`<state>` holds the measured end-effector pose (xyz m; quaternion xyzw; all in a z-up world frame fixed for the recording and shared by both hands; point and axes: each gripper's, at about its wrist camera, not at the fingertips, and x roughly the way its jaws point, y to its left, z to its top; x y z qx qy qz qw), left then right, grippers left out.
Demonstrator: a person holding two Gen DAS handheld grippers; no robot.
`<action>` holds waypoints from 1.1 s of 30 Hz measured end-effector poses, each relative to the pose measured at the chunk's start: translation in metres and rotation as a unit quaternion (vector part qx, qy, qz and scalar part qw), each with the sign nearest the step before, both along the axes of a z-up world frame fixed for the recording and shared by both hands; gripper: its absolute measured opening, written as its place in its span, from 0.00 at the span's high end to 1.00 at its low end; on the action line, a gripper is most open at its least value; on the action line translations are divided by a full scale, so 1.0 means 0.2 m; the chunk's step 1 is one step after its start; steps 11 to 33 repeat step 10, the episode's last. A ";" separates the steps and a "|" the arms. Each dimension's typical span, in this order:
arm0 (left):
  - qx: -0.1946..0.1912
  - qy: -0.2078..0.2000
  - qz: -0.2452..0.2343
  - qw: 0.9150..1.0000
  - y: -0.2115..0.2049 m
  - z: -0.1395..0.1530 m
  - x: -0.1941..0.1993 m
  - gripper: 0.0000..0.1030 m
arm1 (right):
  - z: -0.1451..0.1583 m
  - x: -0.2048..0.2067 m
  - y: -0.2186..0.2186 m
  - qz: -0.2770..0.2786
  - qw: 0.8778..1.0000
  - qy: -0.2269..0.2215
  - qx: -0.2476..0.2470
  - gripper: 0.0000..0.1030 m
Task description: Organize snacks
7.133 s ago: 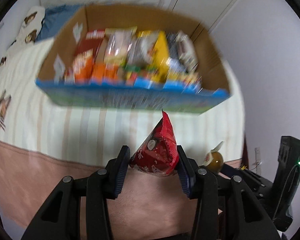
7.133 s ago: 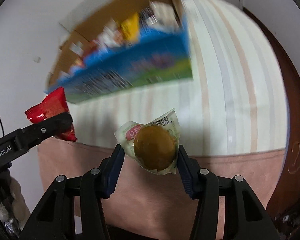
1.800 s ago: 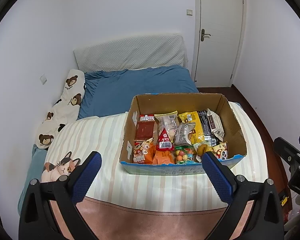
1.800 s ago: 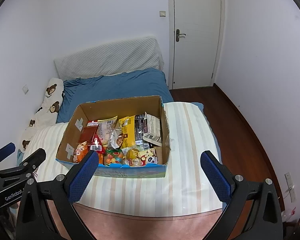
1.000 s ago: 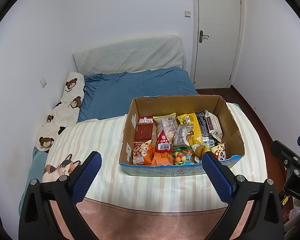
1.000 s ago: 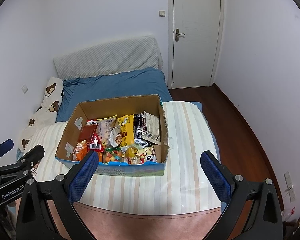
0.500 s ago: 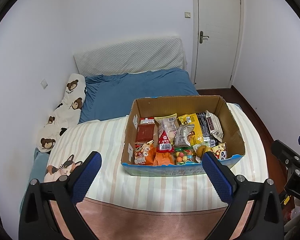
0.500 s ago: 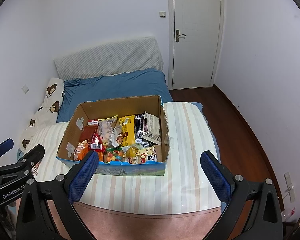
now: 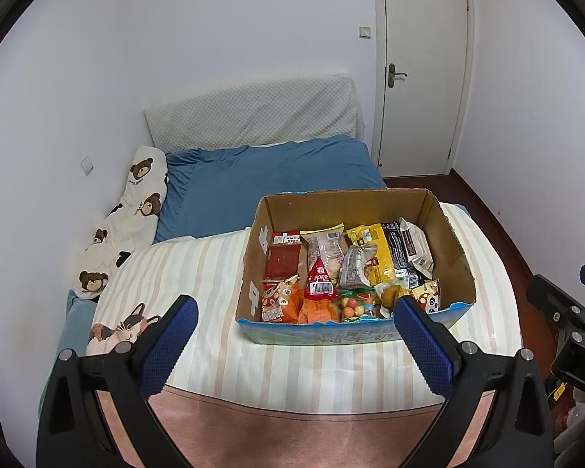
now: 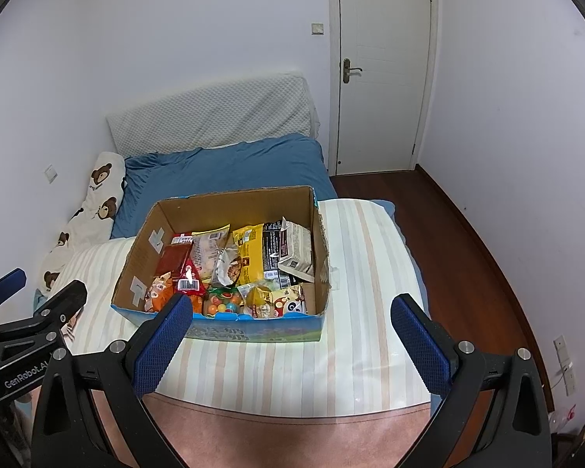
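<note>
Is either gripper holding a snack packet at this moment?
No: the left gripper and the right gripper are both wide open and empty, and the snacks lie in the cardboard box.

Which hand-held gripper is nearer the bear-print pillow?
Left. The left hand-held gripper is on the bear-print pillow's side of the snack box; the right hand-held gripper is farther away.

Striped blanket [image 9: 199, 269] covers my end of the bed, pink band along its near edge. Cat print [image 9: 123, 327] on its left corner. Blue sheet [image 9: 269, 183] farther up, white quilted pillow [image 9: 253, 115] leaning on the wall. Bear pillow [image 9: 130, 210] along the bed's left side, against the wall. White door [image 10: 384, 66] shut, far right corner. Wood floor [image 10: 456, 241] right of the bed. Wall switch [image 10: 316, 28] beside the door.
</note>
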<state>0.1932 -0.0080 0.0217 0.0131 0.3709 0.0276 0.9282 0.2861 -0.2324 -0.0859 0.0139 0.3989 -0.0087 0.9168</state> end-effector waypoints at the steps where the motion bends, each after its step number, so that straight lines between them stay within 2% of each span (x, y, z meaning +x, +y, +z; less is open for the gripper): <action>1: 0.000 0.000 0.000 1.000 0.00 0.00 0.00 0.00 | 0.00 0.00 0.00 0.000 1.000 0.000 0.001 0.00; 33: -0.002 -0.008 0.000 1.000 -0.01 0.00 0.00 0.00 | 0.01 0.00 0.00 0.000 1.000 -0.001 0.000 0.00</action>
